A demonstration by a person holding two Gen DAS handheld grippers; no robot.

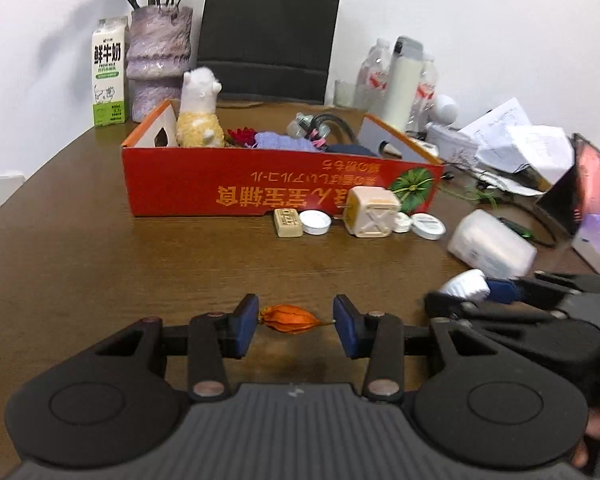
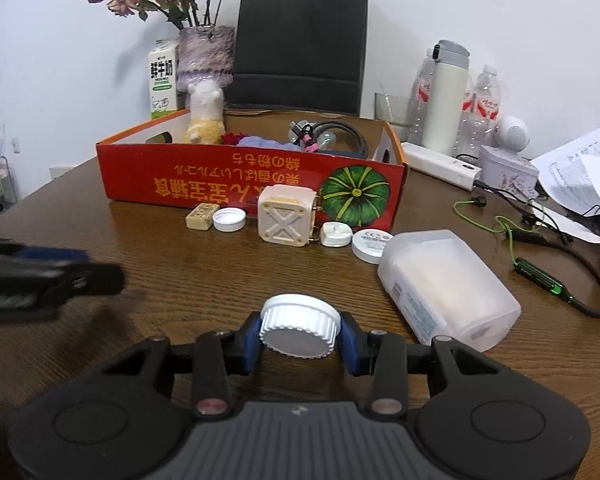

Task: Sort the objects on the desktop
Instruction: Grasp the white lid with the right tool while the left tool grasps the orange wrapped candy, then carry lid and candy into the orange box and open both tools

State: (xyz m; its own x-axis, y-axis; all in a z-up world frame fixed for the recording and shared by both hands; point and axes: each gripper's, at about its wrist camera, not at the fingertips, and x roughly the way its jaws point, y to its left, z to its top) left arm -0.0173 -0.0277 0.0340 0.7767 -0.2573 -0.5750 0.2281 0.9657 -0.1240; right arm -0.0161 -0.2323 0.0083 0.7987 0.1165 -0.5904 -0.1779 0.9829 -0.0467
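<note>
My left gripper [image 1: 296, 320] is open, its blue pads either side of an orange dried lantern fruit [image 1: 290, 319] lying on the wooden table; the left pad looks close to it, the right pad stands apart. My right gripper [image 2: 299, 332] is shut on a white ribbed bottle cap [image 2: 299, 327], held just above the table; it shows blurred in the left wrist view [image 1: 466, 284]. The red cardboard box [image 1: 276, 184] [image 2: 252, 184] stands ahead, holding a plush alpaca [image 1: 200, 110], purple cloth and cables.
In front of the box lie a beige block [image 2: 200, 216], a white lid [image 2: 229, 219], a cream cube [image 2: 286, 220], a white adapter [image 2: 336, 235] and a round disc [image 2: 371, 245]. A translucent plastic container [image 2: 448, 286] lies right. Vase, milk carton, bottles, papers and cables stand behind.
</note>
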